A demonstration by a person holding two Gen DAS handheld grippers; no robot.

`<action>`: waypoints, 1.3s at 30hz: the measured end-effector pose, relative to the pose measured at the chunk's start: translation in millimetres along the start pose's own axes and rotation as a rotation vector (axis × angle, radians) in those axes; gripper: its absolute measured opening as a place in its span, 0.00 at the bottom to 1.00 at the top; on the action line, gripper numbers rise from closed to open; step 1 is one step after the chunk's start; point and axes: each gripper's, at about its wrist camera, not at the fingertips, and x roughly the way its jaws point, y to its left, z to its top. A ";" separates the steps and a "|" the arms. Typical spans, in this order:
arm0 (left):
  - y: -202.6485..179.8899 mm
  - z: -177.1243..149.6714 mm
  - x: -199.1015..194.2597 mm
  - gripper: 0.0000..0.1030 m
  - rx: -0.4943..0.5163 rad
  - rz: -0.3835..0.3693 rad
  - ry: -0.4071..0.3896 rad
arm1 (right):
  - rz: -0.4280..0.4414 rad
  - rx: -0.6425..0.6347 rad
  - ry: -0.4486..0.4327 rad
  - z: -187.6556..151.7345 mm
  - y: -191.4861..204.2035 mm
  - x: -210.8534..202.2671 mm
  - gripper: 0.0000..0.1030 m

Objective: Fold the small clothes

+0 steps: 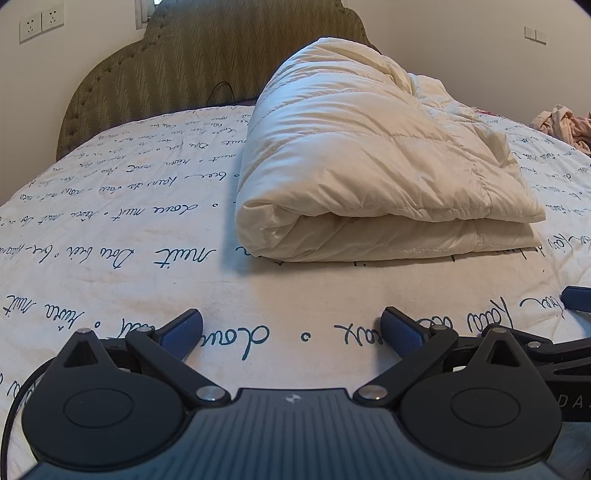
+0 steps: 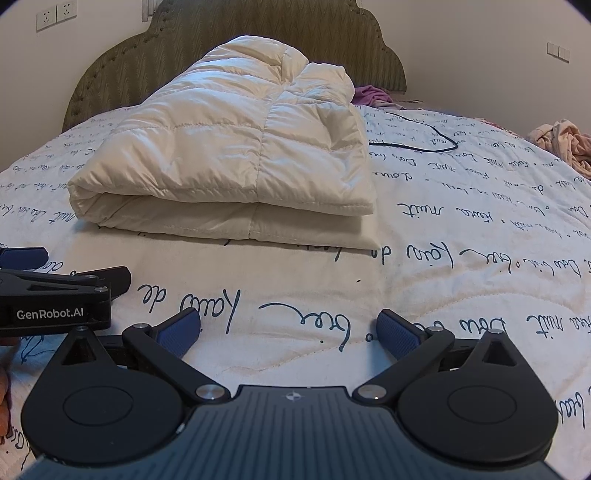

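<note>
Left gripper (image 1: 291,332): jaws spread wide, blue pads well apart, nothing between them; it hovers low over the bedspread, just short of the jacket.
Right gripper (image 2: 288,330): jaws also wide, holding nothing, low over the bedspread beside the left one; the left gripper's black side, marked GenRobot.AI, shows at the left edge of its view.
Jacket (image 1: 369,166): a cream quilted puffer, folded into a thick flat bundle, lying on the bed ahead of both grippers and apart from them. Its folded front edge faces the cameras, with an upper layer resting on a lower one.
Bedspread (image 1: 110,229): white, quilted, printed with dark cursive writing; it covers the whole bed.
Headboard (image 1: 177,62): olive-green, padded, scalloped outline, behind the jacket.
Cable (image 2: 424,144): thin and black, looping on the bedspread to the right of the jacket.
Pink clothes (image 2: 565,144): a crumpled heap near the right edge of the bed, well apart from the jacket.
Purple cloth (image 2: 371,94): bunched near the headboard, behind the jacket's right side.
Wall sockets (image 1: 40,22): two white ones, upper left.
</note>
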 end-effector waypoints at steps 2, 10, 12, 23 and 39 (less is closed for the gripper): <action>-0.2 -0.4 -0.2 1.00 0.001 0.001 0.000 | -0.003 0.001 -0.009 -2.6 0.5 -1.6 1.00; 0.8 -0.3 -0.8 1.00 -0.007 -0.005 -0.002 | -0.002 0.008 -0.014 -4.4 -0.2 -3.5 1.00; 0.8 -0.3 -0.7 1.00 -0.007 -0.005 -0.002 | -0.004 0.007 -0.014 -4.4 0.3 -3.3 1.00; 0.8 -0.5 -2.3 1.00 -0.033 0.016 -0.004 | -0.003 0.008 -0.015 -4.4 0.0 -3.3 1.00; -2.5 -0.3 -0.3 1.00 -0.015 0.030 0.003 | -0.005 0.006 -0.015 -4.6 1.0 -2.8 1.00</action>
